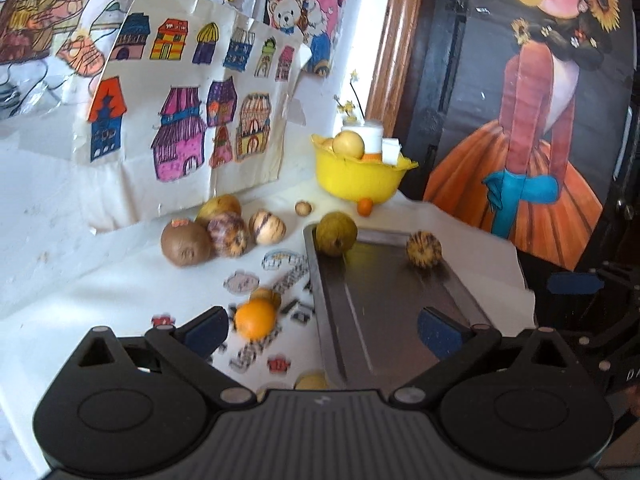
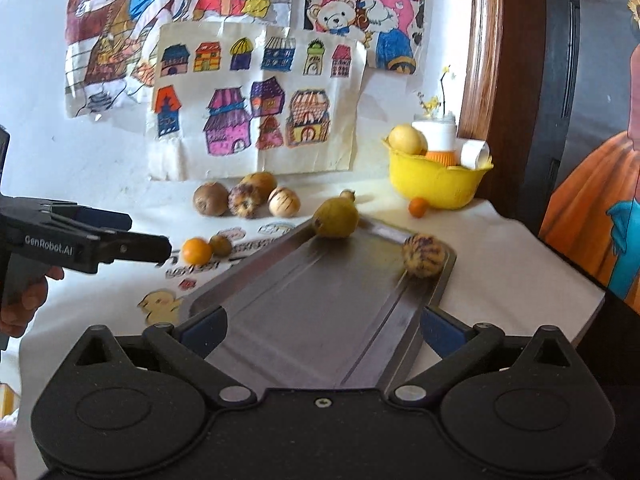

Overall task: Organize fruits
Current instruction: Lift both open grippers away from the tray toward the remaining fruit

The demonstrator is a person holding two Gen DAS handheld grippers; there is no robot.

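A metal tray [image 1: 380,312] [image 2: 320,304] lies on the white table. A green pear [image 1: 335,233] [image 2: 335,217] and a striped round fruit [image 1: 423,249] [image 2: 423,255] rest at its far end. A small orange [image 1: 255,319] [image 2: 196,251] lies left of the tray with a small brown fruit [image 2: 220,245] beside it. My left gripper [image 1: 320,330] is open and empty, with the orange just inside its left finger. It also shows in the right wrist view [image 2: 160,248]. My right gripper [image 2: 322,326] is open and empty over the tray's near end.
A kiwi [image 1: 185,243] [image 2: 210,199] and three other fruits cluster by the back wall. A yellow bowl [image 1: 360,178] [image 2: 438,180] holds fruit and cups at the back right, a tiny orange [image 1: 365,206] [image 2: 418,207] before it. Stickers dot the cloth. The table edge runs at right.
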